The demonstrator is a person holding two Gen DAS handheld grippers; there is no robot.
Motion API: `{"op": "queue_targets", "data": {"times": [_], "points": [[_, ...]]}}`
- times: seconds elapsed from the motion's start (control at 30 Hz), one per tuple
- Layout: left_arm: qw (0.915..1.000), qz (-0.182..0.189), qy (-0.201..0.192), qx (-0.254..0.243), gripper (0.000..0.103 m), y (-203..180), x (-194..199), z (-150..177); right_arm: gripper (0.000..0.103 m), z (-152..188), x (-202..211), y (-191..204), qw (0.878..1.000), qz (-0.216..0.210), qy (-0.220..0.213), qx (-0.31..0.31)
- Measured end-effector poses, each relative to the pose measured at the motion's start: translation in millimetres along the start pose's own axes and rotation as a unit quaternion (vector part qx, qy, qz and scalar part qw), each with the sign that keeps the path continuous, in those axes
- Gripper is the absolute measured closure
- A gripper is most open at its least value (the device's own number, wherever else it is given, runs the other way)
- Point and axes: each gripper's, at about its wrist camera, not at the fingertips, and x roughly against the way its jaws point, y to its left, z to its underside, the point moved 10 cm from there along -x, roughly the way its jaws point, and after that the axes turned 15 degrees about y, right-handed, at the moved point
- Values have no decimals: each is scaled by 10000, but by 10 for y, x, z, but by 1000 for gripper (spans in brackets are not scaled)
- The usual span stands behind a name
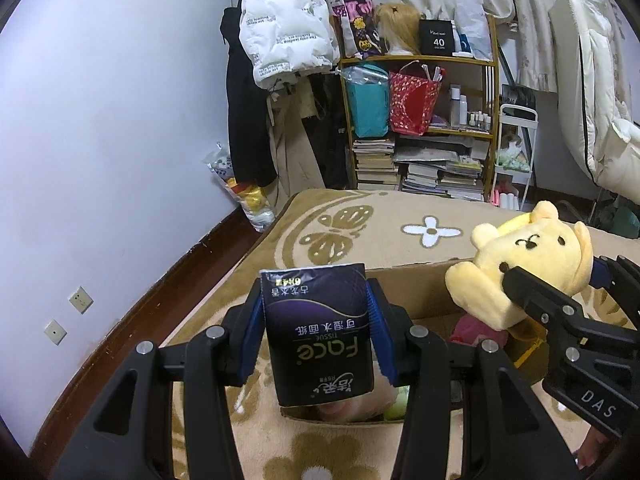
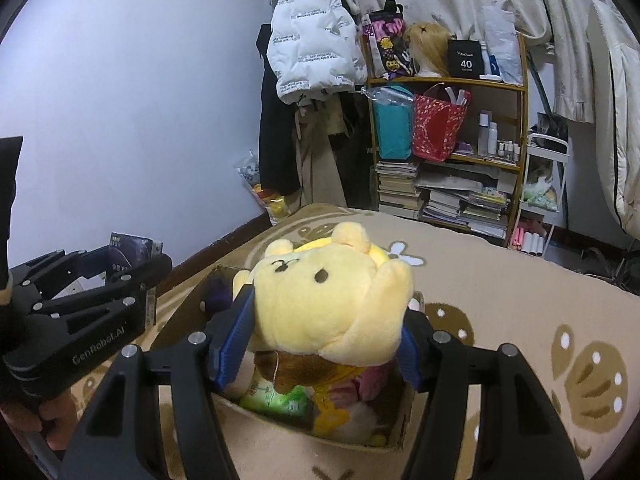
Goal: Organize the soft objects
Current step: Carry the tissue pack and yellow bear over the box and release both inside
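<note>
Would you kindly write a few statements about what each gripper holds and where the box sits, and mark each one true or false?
1. The left gripper grips a dark pack of tissues between its blue pads. True.
2. The right gripper is open and holds nothing. False: its jaws are shut on a yellow plush bear.
3. A cardboard box below the bear already has soft items in it. True.
4. The box stands on a bare wooden floor. False: it stands on a beige patterned rug.
5. The tissue pack lies inside the box. False: it is held up in the left gripper.
</note>
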Motion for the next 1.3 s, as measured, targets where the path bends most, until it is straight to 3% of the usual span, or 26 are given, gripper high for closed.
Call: {"op": "queue_targets", "data": {"times": [0.3,0.77,1.0,1.1,1.3], "points": [[9995,54,304,32,57,-27,-352,99,34,120,-313,-107,9993,-63,303,-187],[9990,-114,434,61,55,25,-431,214,29,354,-536,-216,9965,5,763,-338],[9992,-169,371,13,46,77,-297,267,27,391,-405,-238,9964,52,728,-442],[9992,-177,352,72,35,126,-223,280,14,400,-306,-226,9967,71,640,-485],[9995,-57,194,257,14,236,20,301,6,394,-121,-195,9969,231,582,-470]]}}
